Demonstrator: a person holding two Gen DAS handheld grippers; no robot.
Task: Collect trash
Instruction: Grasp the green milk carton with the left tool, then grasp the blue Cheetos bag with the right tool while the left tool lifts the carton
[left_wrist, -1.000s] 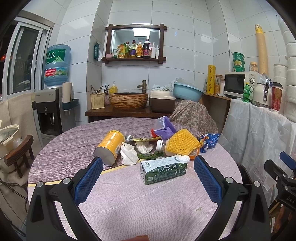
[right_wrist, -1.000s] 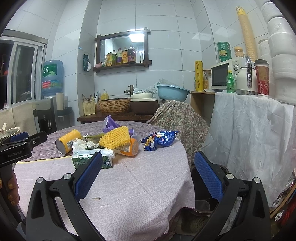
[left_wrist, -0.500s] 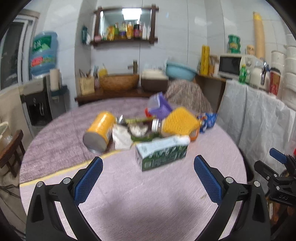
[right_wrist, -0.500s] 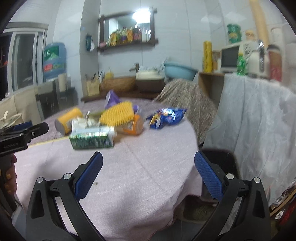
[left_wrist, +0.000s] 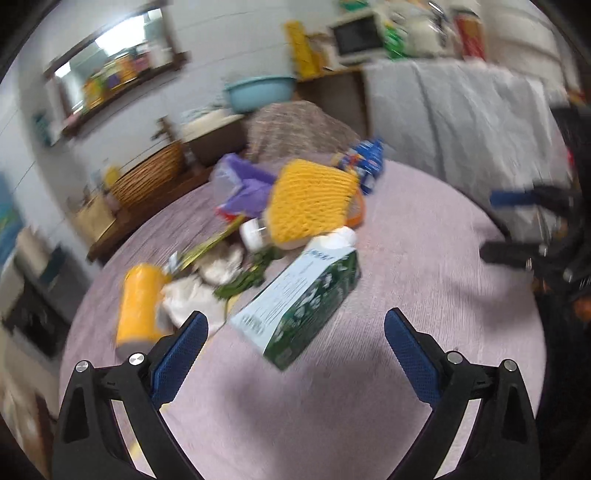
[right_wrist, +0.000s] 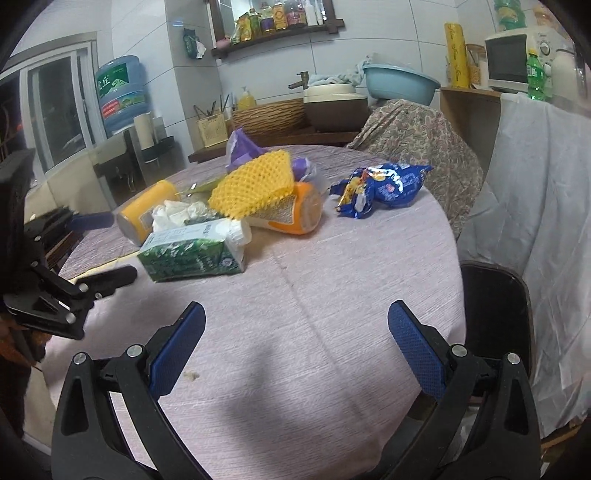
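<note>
A pile of trash lies on the round table (right_wrist: 332, 295). A green and white carton (left_wrist: 303, 299) (right_wrist: 192, 251) lies on its side nearest me. Behind it are a yellow can (left_wrist: 138, 306) (right_wrist: 147, 210), crumpled white tissue (right_wrist: 177, 212), yellow foam netting (left_wrist: 310, 199) (right_wrist: 255, 184) over an orange bottle (right_wrist: 295, 214), a purple bag (right_wrist: 242, 149) and a blue snack wrapper (right_wrist: 384, 184). My left gripper (left_wrist: 295, 332) is open just in front of the carton, view tilted and blurred. My right gripper (right_wrist: 295, 325) is open and empty over the tablecloth, nearer than the pile.
A black bin (right_wrist: 495, 310) stands on the floor at the table's right edge. A patterned covered chair (right_wrist: 417, 133) stands behind the table. A white draped counter (right_wrist: 535, 184) is at the right. A water dispenser (right_wrist: 122, 96) is at the back left.
My left gripper has moved in close to the carton and tilted. My right gripper has moved forward and lower over the table. Both stay open.
</note>
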